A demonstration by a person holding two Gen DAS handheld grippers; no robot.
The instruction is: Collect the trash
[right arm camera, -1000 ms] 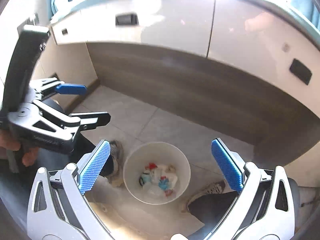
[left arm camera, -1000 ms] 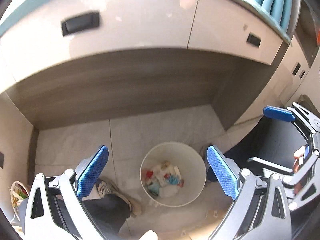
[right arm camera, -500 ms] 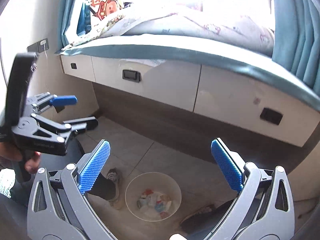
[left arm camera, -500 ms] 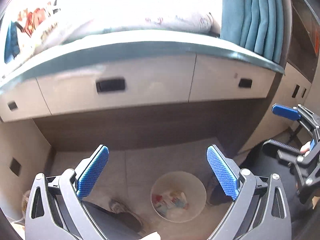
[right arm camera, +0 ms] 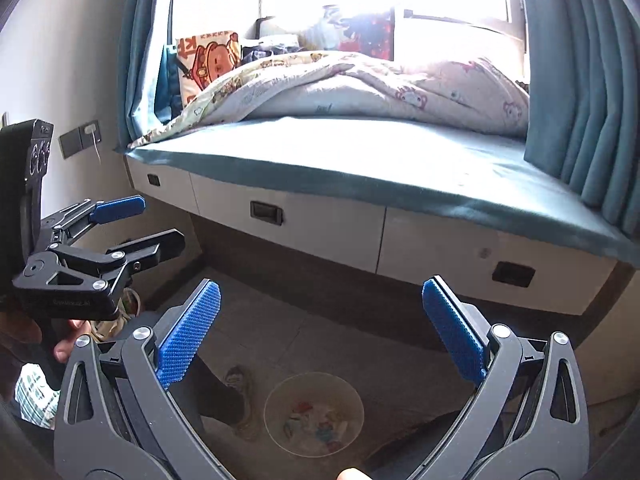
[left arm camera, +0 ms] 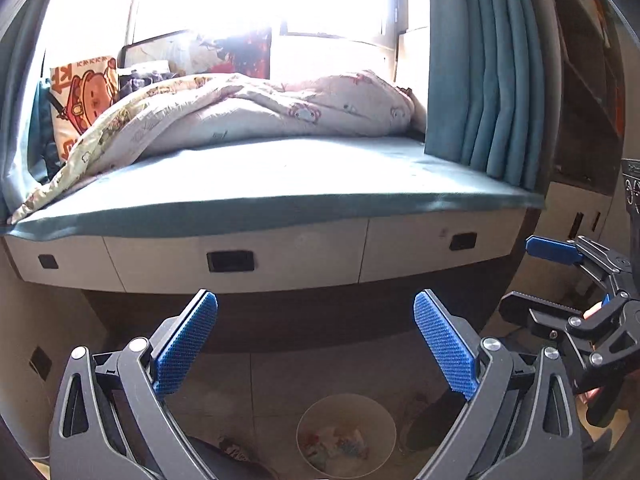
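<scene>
Sunlit window (left arm camera: 256,4) far behind, washed out by glare; teal curtains (left arm camera: 492,80) hanging at the right; bed (left arm camera: 280,184) with a teal mattress across the middle, rumpled patterned quilt (left arm camera: 260,112) heaped on it, cartoon cushion (left arm camera: 86,100) propped at the far left; pale drawers (left arm camera: 240,258) with dark recessed handles beneath the mattress edge. Tiled floor (right arm camera: 360,344) below, near the bottom of both views.

Left tongs (left arm camera: 316,346) spread wide apart, blue pads clamping nothing; right tongs (right arm camera: 320,330) likewise spread wide and empty; left tongs also seen from the side at the left of the right wrist view, gripped by a hand (right arm camera: 60,336). Round pale bin (left arm camera: 346,432) standing on the floor between the two shoes (right arm camera: 240,380), low between the pads in each view; colourful trash (right arm camera: 316,424) lying inside it.

Compared with a second ago: both cameras tilted upward; bin shrunk and slid toward the bottom edge, formerly large and central; bed top, quilt and window now filling the upper frame where only drawer fronts showed before; tongs spread unchanged throughout.
</scene>
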